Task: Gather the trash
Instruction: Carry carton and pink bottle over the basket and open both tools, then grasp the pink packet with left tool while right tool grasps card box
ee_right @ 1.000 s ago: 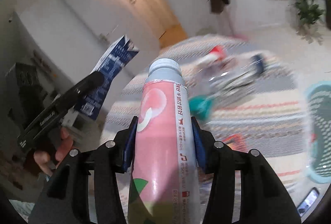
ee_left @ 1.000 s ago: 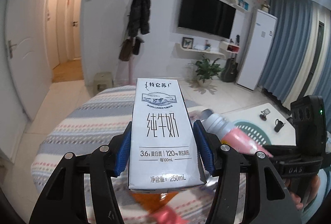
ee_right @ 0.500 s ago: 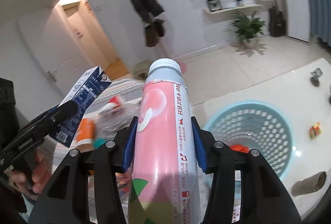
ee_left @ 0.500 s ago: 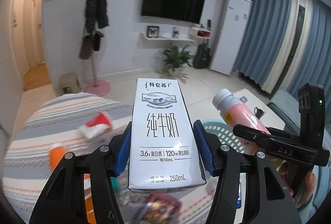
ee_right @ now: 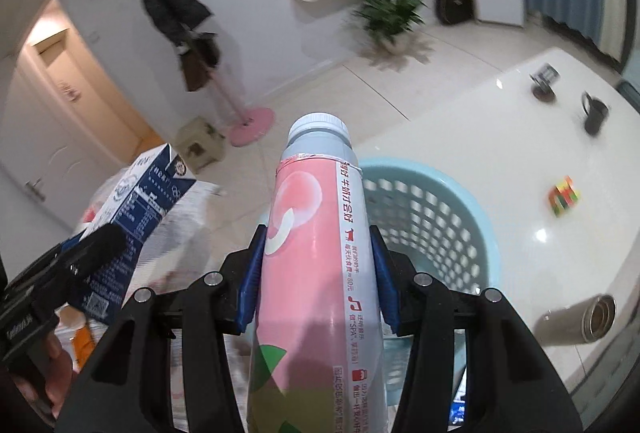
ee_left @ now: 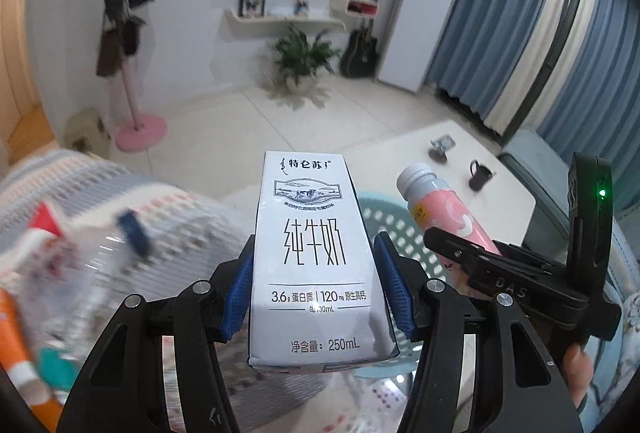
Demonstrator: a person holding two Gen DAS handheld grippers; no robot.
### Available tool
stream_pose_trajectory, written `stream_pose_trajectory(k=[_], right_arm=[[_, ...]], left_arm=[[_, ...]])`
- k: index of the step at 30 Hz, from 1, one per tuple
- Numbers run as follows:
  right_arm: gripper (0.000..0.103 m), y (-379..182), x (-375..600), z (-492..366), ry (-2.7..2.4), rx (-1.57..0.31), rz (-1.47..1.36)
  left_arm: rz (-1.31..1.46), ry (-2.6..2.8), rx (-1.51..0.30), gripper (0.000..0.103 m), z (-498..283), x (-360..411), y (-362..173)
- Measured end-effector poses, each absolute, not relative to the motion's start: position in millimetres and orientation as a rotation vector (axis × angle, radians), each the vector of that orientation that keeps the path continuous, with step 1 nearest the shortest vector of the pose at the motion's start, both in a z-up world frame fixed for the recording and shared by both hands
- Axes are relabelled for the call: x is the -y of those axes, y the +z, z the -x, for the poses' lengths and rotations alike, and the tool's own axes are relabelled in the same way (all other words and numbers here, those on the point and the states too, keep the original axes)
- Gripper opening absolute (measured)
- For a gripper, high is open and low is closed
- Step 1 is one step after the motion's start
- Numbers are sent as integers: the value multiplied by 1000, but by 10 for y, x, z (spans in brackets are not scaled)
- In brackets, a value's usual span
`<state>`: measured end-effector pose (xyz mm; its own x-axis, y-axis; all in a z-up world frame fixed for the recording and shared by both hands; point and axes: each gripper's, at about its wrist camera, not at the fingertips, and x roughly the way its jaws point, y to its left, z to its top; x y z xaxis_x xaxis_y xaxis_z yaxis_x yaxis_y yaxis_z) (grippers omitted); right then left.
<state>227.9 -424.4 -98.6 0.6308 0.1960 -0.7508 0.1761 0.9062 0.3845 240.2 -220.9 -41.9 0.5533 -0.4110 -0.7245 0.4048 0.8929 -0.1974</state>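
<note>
My left gripper [ee_left: 312, 293] is shut on a white milk carton [ee_left: 310, 257], held upright in the air. My right gripper [ee_right: 316, 273] is shut on a pink drink bottle [ee_right: 316, 253] with a grey cap. In the left wrist view the pink bottle [ee_left: 440, 201] and the right gripper show at the right, over a light blue perforated basket [ee_left: 404, 237]. In the right wrist view the basket [ee_right: 440, 217] lies just beyond and right of the bottle, and the carton [ee_right: 136, 205] shows at the left.
A striped cloth [ee_left: 172, 209] at the left carries a clear plastic bottle [ee_left: 80, 265], a red-and-white cup [ee_left: 40, 229] and an orange item [ee_left: 16, 333]. The white table [ee_right: 540, 153] holds a black mug [ee_right: 594, 113], a coloured cube [ee_right: 564, 195] and a steel flask [ee_right: 580, 321].
Both grippers have swung right with their loads. The basket has come nearer in both views and now lies just behind the carton and the bottle; the striped cloth has slid left.
</note>
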Motion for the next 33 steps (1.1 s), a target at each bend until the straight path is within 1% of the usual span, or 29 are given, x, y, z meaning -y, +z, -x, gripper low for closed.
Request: stream_pose_trajectory(k=[6,11,13,15,18,25,33], right_arm=[[45,-1381,4418,-2261,-61,-956,-469],[46,-1524,4498,-2219,-92,-983,-494],[47,-1516,4533,-2179,-102,-973,-509],[50,-1468,4546,-2146,-98,-961,-522],[50,-1373,4525,-2102,-104,-949,-506],[50,-1175,4342,-1982,-82,-925,-466],[50,-852,3864,-1867,-16,-885,-374]], left_arm=[[-16,-505,-953,55,-2486,2498,-863],[-44,-541,-988,56,-2460,2598,-1009],[-46,-553,-989,62,-2423,2618,-1003],[-52,-551,-974,69,-2380,2601,-969],[-45,-557,-960,71,-2316,2534,-888],[-22,-547,-920,71,-2152,2307,-703],[28,-517,-858,71,-1876,1962,-448]])
